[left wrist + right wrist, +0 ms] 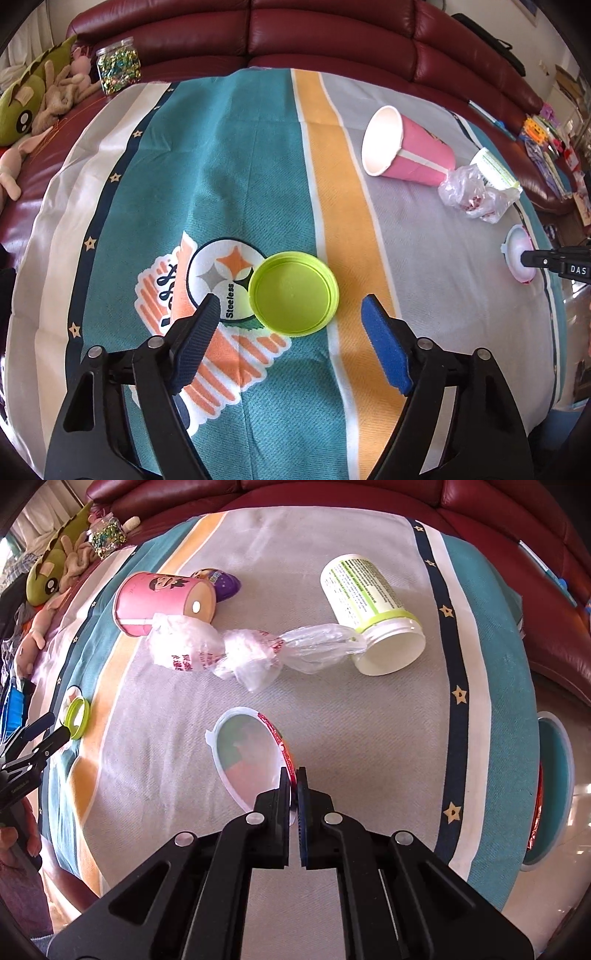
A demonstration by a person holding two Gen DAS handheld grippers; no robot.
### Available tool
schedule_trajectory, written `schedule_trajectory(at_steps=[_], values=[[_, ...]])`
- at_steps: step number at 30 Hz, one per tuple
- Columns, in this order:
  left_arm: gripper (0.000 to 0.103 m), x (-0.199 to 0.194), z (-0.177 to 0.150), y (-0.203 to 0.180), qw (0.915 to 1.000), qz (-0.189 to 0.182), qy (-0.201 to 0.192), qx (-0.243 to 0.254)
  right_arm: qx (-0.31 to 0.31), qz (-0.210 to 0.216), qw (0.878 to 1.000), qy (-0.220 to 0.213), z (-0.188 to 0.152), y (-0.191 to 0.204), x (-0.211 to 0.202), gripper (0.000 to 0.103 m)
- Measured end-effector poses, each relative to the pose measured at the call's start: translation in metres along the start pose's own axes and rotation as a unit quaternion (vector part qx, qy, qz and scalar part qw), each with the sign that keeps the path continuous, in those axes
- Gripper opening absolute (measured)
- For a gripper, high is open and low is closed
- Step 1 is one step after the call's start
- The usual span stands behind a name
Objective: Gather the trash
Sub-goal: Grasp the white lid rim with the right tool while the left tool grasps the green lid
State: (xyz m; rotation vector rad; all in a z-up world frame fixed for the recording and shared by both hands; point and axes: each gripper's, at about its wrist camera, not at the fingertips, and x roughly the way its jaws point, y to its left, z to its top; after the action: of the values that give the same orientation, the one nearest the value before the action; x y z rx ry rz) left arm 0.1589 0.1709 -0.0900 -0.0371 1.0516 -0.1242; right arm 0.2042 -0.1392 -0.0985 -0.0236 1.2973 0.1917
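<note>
Left gripper (pixel 288 310) jaws spread, straddling the lime-green lid (pixel 293 293) untouched; right gripper (pixel 294 775) pinches the translucent plastic lid's (pixel 247 753) rim.

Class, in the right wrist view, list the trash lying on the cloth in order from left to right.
green lid → pink cup → plastic bag → white jar

Readable text in the scene

"Steeless" runs along the round emblem (pixel 221 280) printed on the striped cloth (pixel 258 147); "DAS" shows on the right gripper (pixel 522 258). Other print is too small.
</note>
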Motion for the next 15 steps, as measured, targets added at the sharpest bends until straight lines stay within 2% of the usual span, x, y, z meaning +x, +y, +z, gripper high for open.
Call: schedule_trajectory(at_steps=[5,8,13,14,15], values=[[0.077,0.01,-0.001,-0.005,0.9998,0.002,0.01,0.018,-0.003,0.001,1.0,0.0,0.0,0.011,0.001,0.004],[0.067,0.017,-0.001,-0.008,0.9994,0.0,0.017,0.031,-0.001,-0.001,1.0,0.001,-0.001,0.009,0.001,0.004],[0.067,0.019,0.0,-0.007,0.9993,0.003,0.011,0.037,0.005,-0.001,1.0,0.003,-0.001,0.005,0.002,0.004],[0.064,0.02,0.0,-0.007,0.9993,0.003,0.008,0.037,0.005,-0.002,1.0,0.004,-0.001,0.004,0.003,0.004],[0.057,0.019,0.0,-0.007,0.9992,0.008,0.003,0.038,0.006,-0.002,1.0,0.004,-0.001,0.004,0.004,0.004]])
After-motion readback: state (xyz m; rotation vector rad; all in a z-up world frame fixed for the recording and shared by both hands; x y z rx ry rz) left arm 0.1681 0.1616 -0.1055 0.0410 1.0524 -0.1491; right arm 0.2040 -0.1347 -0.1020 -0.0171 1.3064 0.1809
